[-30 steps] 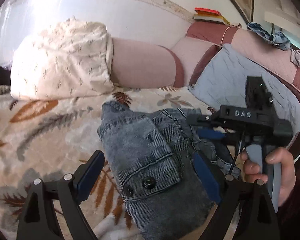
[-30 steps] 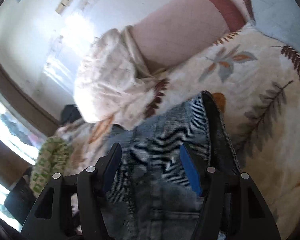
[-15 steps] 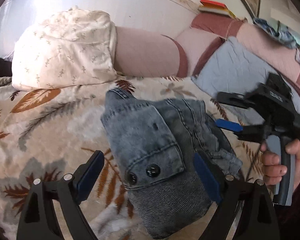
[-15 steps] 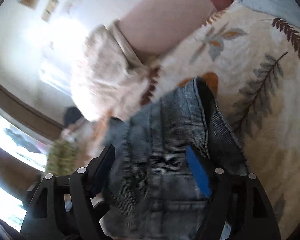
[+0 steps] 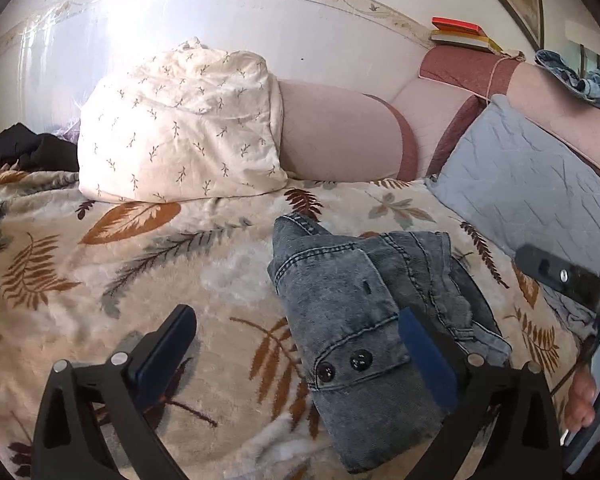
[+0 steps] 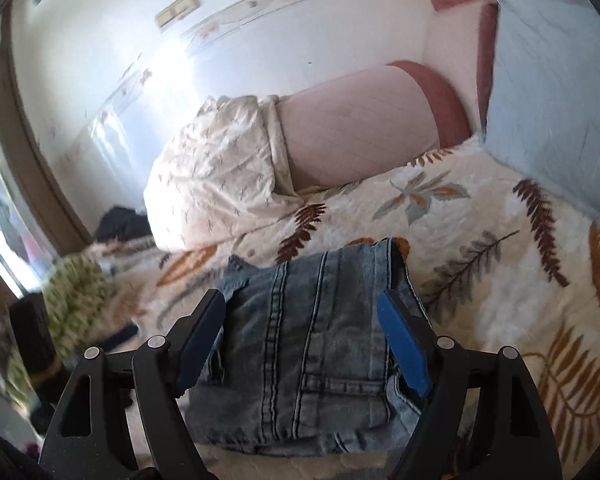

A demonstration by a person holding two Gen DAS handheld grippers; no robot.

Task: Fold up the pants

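One pair of denim pants point(image 5: 364, 320) lies folded into a compact bundle on the leaf-print blanket point(image 5: 140, 264); two dark buttons point(image 5: 342, 365) show on a flap at its near end. There are two grippers, both with jaws spread wide and gripping nothing. The left gripper point(image 5: 296, 352) hovers with the bundle under and just ahead of its right-hand blue pad, the left-hand pad over bare blanket. The right gripper point(image 6: 302, 338) hangs above the bundle point(image 6: 312, 344), which fills the gap between its pads without touching either (as far as the view shows).

Ahead of both tools sit one cream pillow point(image 5: 180, 128), one pink bolster point(image 5: 340, 132) beside it, and one grey-blue cushion point(image 5: 532, 184) off to the right. Two or three books point(image 5: 460, 34) are stacked on the headboard; the count is hard to fix.

Compared with a second ago, the right gripper has drawn back from over the pants to the far right edge of the left view, only its black body point(image 5: 568, 280) and a hand point(image 5: 582, 400) showing. The bundle lies as it did.
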